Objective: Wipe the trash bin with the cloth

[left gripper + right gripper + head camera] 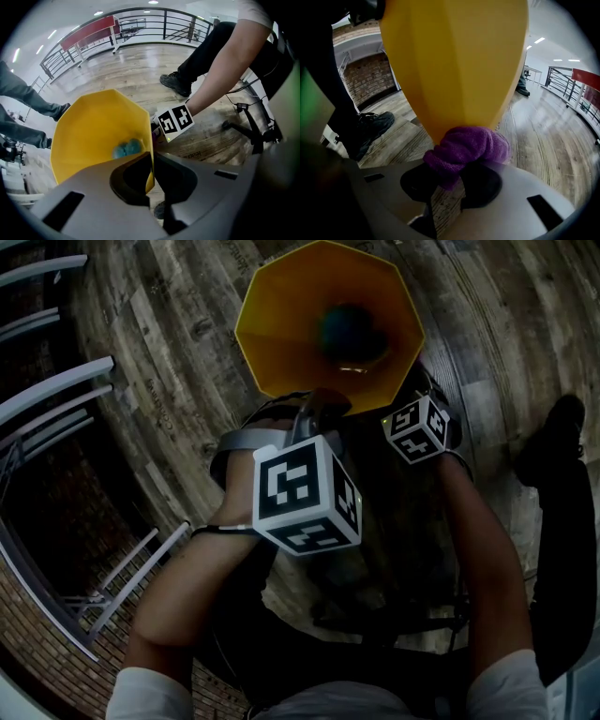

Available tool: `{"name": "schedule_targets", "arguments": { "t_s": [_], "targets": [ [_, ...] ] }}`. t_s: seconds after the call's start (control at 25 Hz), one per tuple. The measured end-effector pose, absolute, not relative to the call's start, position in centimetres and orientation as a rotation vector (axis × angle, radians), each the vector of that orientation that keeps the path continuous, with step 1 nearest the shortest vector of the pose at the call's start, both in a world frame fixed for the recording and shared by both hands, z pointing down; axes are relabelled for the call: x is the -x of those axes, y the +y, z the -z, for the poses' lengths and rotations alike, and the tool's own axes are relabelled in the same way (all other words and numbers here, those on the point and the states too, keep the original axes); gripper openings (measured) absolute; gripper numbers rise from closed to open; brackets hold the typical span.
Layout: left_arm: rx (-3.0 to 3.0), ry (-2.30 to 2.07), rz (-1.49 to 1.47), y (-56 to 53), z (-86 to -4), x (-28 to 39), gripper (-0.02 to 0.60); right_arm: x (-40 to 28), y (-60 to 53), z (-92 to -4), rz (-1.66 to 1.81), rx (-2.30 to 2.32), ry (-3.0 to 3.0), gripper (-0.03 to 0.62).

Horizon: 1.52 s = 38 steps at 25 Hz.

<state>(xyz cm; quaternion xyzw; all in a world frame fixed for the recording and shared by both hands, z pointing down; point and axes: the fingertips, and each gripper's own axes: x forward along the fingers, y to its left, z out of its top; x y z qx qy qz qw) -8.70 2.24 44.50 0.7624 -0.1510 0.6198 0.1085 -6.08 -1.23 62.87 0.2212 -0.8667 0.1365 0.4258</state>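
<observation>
1. While the left tongs (151, 164) pinch the rim of the yellow bin (89, 126), likely steadying it on the wooden floor (140, 70), wiping proceeds.
2. The right tongs (446, 180) clamp a purple cloth (466, 146) against the bin's outer wall.
3. A blue lump (126, 148) sits inside.

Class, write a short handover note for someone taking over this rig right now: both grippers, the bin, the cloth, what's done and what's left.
Left gripper: jaws shut on the rim wall of the yellow trash bin, steadying it.
Right gripper: jaws shut on the purple cloth, which presses against the bin's outer wall.
Inside the bin: a blue object.
Done: bin gripped, cloth on the outside wall. How much is already wiped cannot be told.
Left: probably work the cloth around the other sides, then let go.
</observation>
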Motion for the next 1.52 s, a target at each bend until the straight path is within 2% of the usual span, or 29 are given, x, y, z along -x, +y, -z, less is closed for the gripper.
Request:
{"name": "schedule_targets", "arguments": {
  "t_s": [0.72,0.76,0.84,0.96,1.28,1.52],
  "targets": [
    [-2.243,-0.455,-1.815,2.6,-44.7,8.7,0.015,5.4,-2.5,-66.6,-0.396,-0.555,-2.06,0.107],
    [-2.262,-0.453,-1.815,2.6,-44.5,8.7,0.022,4.7,-2.5,-66.2,-0.397,-0.568,-2.059,0.107],
    [-2.305,-0.449,-1.849,2.2,-43.8,9.0,0.092,3.9,-3.3,-64.9,-0.408,-0.611,-2.073,0.107],
    [-2.343,-0.365,-1.923,3.1,-43.3,10.3,0.14,3.2,-2.9,-63.0,-0.439,-0.644,-2.088,0.107],
    [-2.341,-0.29,-2.125,2.9,-43.5,14.8,0.143,1.6,-1.5,-57.8,-0.413,-0.668,-2.111,0.107],
    [-2.35,-0.334,-2.128,2.4,-45.3,15.2,0.129,1.5,-0.3,-55.6,-0.394,-0.666,-2.118,0.107]
  ]
}}
